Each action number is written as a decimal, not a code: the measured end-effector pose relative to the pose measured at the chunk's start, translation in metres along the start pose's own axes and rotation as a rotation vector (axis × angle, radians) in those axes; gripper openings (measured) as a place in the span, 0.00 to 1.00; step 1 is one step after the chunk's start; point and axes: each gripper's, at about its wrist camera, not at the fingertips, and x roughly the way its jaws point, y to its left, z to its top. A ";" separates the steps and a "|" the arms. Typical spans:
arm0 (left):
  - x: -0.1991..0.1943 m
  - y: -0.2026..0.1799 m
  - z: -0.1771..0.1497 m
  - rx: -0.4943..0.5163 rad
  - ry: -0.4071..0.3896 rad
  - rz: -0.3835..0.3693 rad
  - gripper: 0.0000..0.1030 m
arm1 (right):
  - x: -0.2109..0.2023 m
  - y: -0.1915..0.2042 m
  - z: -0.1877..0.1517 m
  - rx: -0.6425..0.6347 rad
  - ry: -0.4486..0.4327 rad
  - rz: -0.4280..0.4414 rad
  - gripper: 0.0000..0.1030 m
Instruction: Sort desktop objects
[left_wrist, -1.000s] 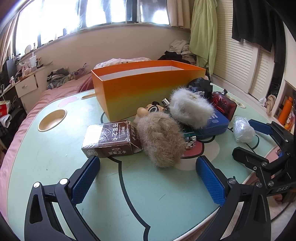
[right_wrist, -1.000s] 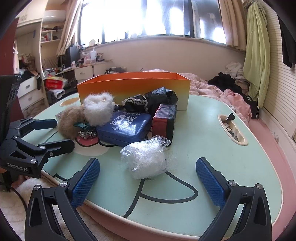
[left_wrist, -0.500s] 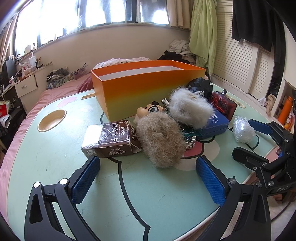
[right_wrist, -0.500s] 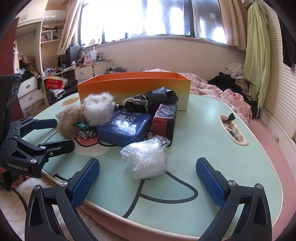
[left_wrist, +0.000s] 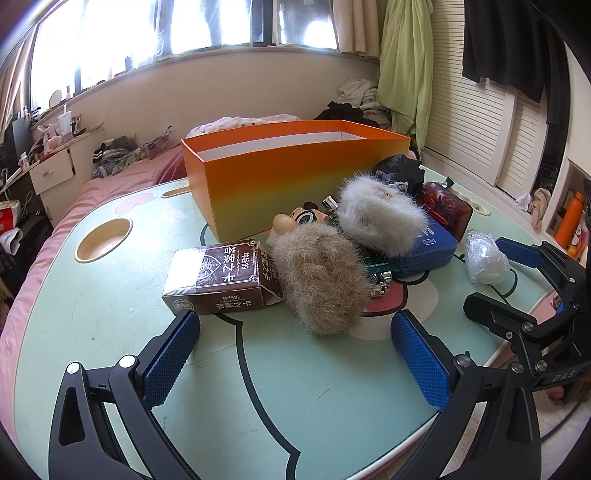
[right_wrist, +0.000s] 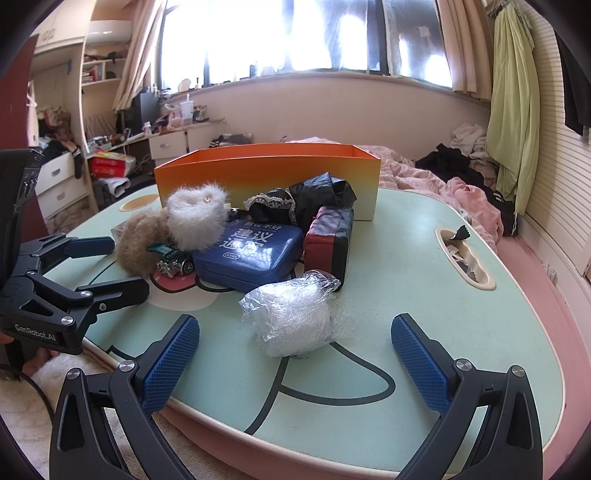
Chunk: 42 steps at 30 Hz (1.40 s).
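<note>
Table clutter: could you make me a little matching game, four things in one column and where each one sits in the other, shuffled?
Things:
1. brown card box
2. clear plastic wad
3. white fluffy ball
4. toy car

Places:
A. resting partly on the blue tin
B. alone, nearest the right gripper
C. just ahead of the left gripper, beside the tan fluffy ball
D. wedged between the tan fluffy ball and the blue tin

Pairs: 1-C, 2-B, 3-A, 4-D
</note>
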 end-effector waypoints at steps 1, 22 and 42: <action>0.000 -0.001 0.000 0.000 0.000 0.000 1.00 | 0.000 0.000 0.000 0.000 0.000 0.000 1.00; 0.000 0.000 0.001 -0.003 0.001 0.007 1.00 | 0.000 0.000 0.001 0.000 0.000 0.000 1.00; -0.030 0.062 0.044 -0.123 0.007 0.018 0.79 | 0.000 -0.001 0.001 0.000 0.001 0.001 1.00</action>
